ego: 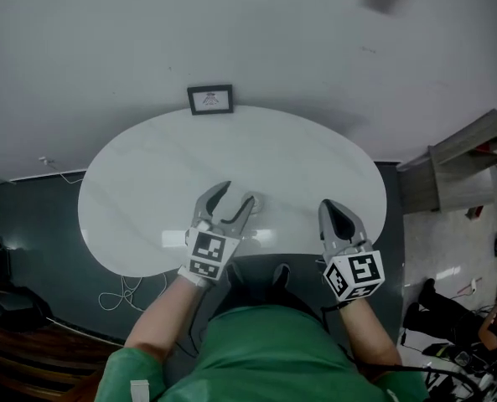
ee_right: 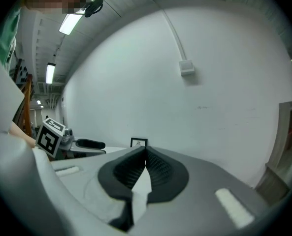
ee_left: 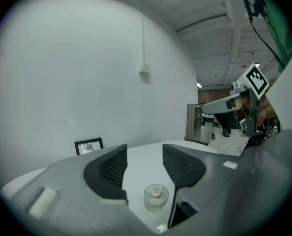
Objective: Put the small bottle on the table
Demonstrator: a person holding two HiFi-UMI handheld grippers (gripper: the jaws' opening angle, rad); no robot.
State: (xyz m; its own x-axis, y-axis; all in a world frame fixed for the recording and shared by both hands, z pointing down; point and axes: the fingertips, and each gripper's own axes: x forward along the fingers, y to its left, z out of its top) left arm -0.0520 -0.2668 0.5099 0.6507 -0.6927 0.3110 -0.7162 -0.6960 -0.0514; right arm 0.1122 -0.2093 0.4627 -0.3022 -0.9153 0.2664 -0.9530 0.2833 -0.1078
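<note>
Left hand-held gripper first: its jaws are spread, and the small bottle stands upright between them, deep in near the base. The pads aren't pressing on it. It sits on the white bench, cap up, so the placing looks as good as done.

The danger here is the way out. The bottle is closer to the right-hand jaw, and if the hand-held gripper draws back at a slant or drops, that jaw could clip the bottle and tip it or send it skidding. It looks light and narrow, so I'd judge a slight knock would be enough. If the jaws came together again, the bottle would get lifted straight back off.

The right hand-held gripper has its jaws pressed together with nothing in them. It hovers over the near right side of the bench, well apart from the bottle, so it's no threat where it is.

For room, the bench top is bare and wide ahead and to both sides. The near edge is the close one, just by the person's wrists. A small picture frame leans against the wall at the far edge, well clear. A straight pull back and up looks open.
</note>
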